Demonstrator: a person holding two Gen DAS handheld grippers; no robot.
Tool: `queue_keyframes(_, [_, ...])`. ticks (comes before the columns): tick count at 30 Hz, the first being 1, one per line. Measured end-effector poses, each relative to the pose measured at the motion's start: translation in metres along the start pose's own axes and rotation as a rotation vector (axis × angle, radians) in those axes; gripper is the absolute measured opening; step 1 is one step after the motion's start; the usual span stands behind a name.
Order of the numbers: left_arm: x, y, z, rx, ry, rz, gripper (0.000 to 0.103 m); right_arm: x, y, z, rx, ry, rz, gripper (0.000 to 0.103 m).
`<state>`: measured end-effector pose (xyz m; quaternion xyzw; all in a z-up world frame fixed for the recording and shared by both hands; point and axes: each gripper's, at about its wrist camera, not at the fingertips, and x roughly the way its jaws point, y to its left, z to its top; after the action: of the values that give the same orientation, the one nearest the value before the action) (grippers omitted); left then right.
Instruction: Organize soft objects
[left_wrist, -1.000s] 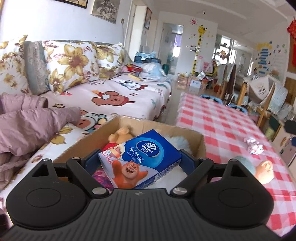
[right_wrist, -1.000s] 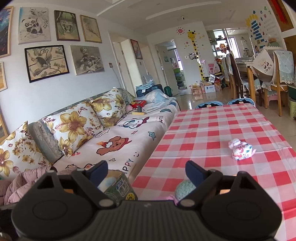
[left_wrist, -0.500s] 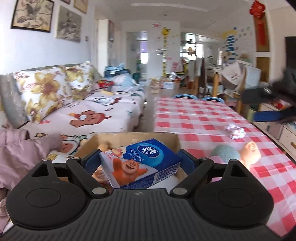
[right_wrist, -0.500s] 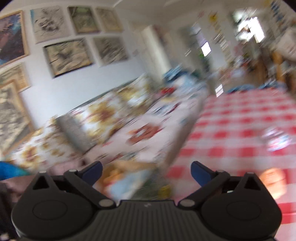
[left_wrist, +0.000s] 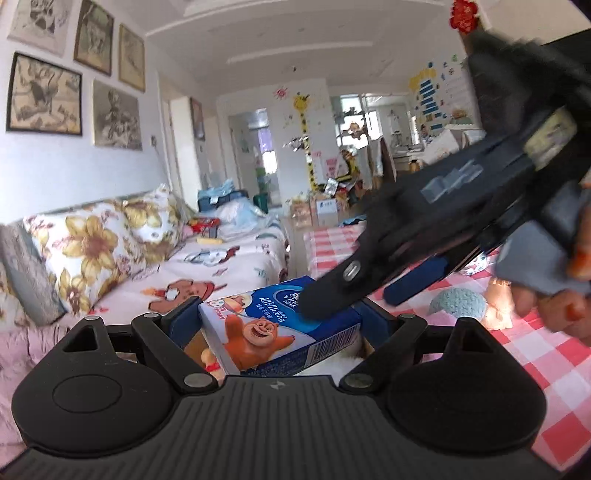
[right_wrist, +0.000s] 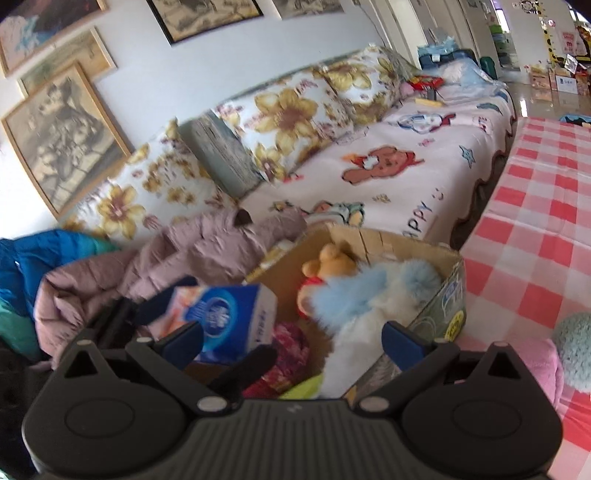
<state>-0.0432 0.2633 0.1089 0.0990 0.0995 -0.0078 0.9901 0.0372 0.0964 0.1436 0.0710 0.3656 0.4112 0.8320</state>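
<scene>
Left claw (left_wrist: 280, 325) grips tissue pack (left_wrist: 280, 328), long axis crosswise, above cardboard box (right_wrist: 402, 247). Right claw (right_wrist: 291, 341) gapes empty, beside it.

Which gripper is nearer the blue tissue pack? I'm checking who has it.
Left. The left gripper is shut on the tissue pack, a pad on each end. The right gripper is open, close above the cardboard box, not gripping the pack.

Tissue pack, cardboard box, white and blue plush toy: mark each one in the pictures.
tissue pack (left_wrist: 273, 328): left wrist view, on its printed bear.
cardboard box (right_wrist: 448, 295): right wrist view, on its outer side wall.
white and blue plush toy (right_wrist: 365, 295): right wrist view, on its fur.
</scene>
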Motion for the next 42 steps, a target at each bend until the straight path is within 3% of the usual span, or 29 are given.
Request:
queue_keyframes(6, [-0.005, 0.0, 0.001, 0.002, -0.059, -0.021, 0.103, 0.007, -0.011, 0.001, 0.064, -0.009, -0.081, 0.102])
queue_keyframes(16, [0.002, -0.001, 0.001, -0.065, 0.02, -0.013, 0.103, -0.028, -0.033, 0.0, 0.147, -0.16, -0.185, 0.102])
queue_keyframes(25, [-0.001, -0.016, 0.008, -0.098, 0.033, -0.043, 0.103, -0.071, -0.061, -0.016, 0.129, -0.27, -0.363, 0.102])
queue_keyframes(32, [0.001, -0.044, 0.014, -0.07, 0.04, -0.09, 0.103, -0.102, -0.085, -0.035, 0.116, -0.321, -0.497, 0.102])
queue_keyframes(42, [0.004, -0.085, 0.014, -0.024, 0.063, -0.158, 0.103, -0.127, -0.107, -0.049, 0.096, -0.347, -0.609, 0.102])
